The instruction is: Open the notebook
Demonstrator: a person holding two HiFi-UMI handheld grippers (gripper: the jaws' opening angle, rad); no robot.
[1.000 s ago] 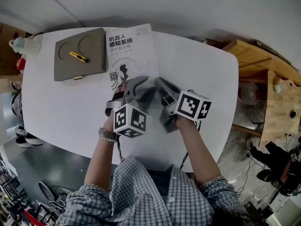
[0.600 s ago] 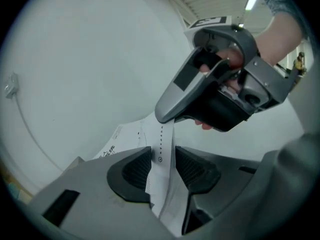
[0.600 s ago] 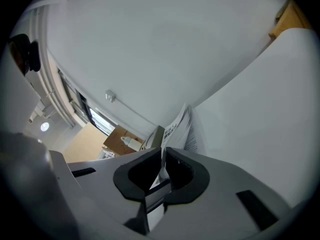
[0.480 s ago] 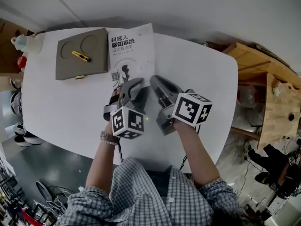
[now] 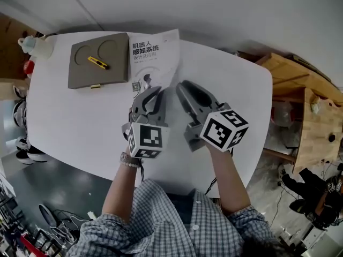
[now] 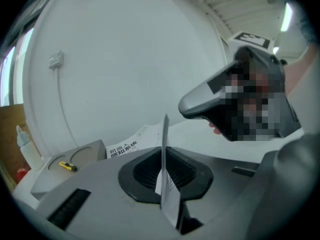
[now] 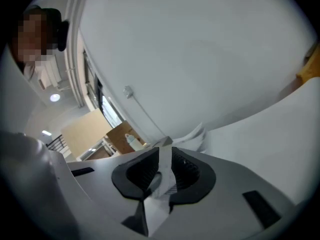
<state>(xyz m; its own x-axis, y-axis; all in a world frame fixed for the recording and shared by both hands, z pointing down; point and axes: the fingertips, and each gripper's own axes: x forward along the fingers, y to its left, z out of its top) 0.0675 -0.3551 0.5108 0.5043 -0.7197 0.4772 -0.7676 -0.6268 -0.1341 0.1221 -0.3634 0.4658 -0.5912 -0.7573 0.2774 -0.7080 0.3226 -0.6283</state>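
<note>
The notebook [image 5: 155,51] is a white book with black print, lying at the far middle of the white table [image 5: 236,90]. Both grippers hang just above its near edge. My left gripper [image 5: 153,93] is closing on a thin white page [image 6: 164,134] that stands edge-on between its pads. My right gripper [image 5: 186,88] is just to the right, and its jaws are opening. A slack, curled page [image 7: 164,166] still lies between them, with gaps on both sides. In the left gripper view the right gripper [image 6: 200,100] shows close by at the upper right.
A grey board [image 5: 86,75] with two round hollows lies left of the notebook, with a yellow utility knife [image 5: 98,63] on it. A small bottle [image 5: 35,45] stands at the table's far left corner. A wooden bench [image 5: 300,84] stands beyond the right edge.
Both grippers have risen and moved toward the notebook. The left gripper rolled, and its wide jaws closed on the page. The right gripper also rolled.
</note>
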